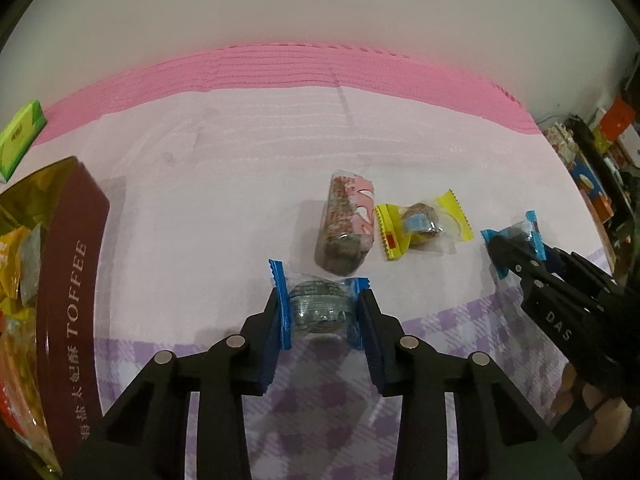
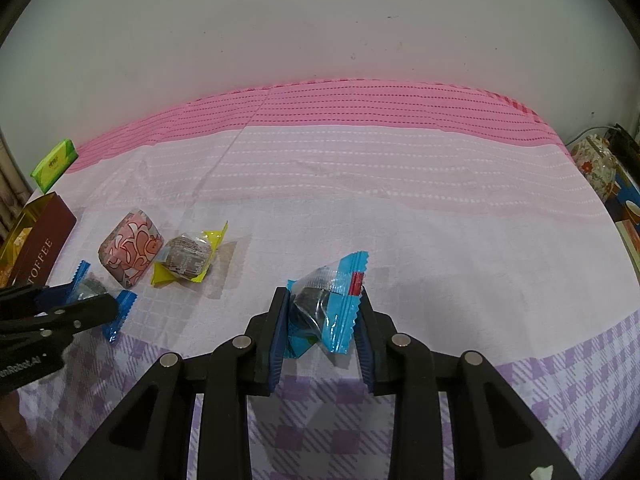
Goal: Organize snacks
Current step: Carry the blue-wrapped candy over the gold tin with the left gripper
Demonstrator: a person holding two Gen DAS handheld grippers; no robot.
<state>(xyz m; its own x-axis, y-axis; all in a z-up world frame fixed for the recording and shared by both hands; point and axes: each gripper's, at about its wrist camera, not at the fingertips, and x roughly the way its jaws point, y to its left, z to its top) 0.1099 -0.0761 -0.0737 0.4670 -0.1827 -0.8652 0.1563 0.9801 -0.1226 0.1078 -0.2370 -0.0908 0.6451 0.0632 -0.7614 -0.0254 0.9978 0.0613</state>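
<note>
left claw: the left gripper (image 1: pixel 320 316) has its blue pads closed in against the crimped ends of a blue-wrapped round candy (image 1: pixel 318 312), which sits low over the cloth.
right claw: the right gripper (image 2: pixel 322 320) is pinched onto a second blue-wrapped candy (image 2: pixel 326 304), held tilted and mostly by its loose film.
slip risk: both grips look to be on slick wrapper, not on the hard core, so a quick swing could let either candy slide out (my judgement).
crush risk: squeezing harder may burst the film or crack the sweet.
destination: likely the toffee box (image 1: pixel 76 300) at the far left, already holding wrapped snacks.
in the way: the pink-patterned roll snack (image 1: pixel 346 224) and the yellow-wrapped candy (image 1: pixel 420 224) lie touching just beyond the left claw; a low pass from the right toward the box could knock them.
nearby: a green packet (image 1: pixel 20 136) lies beyond the box on the pink tablecloth (image 1: pixel 240 160).
</note>
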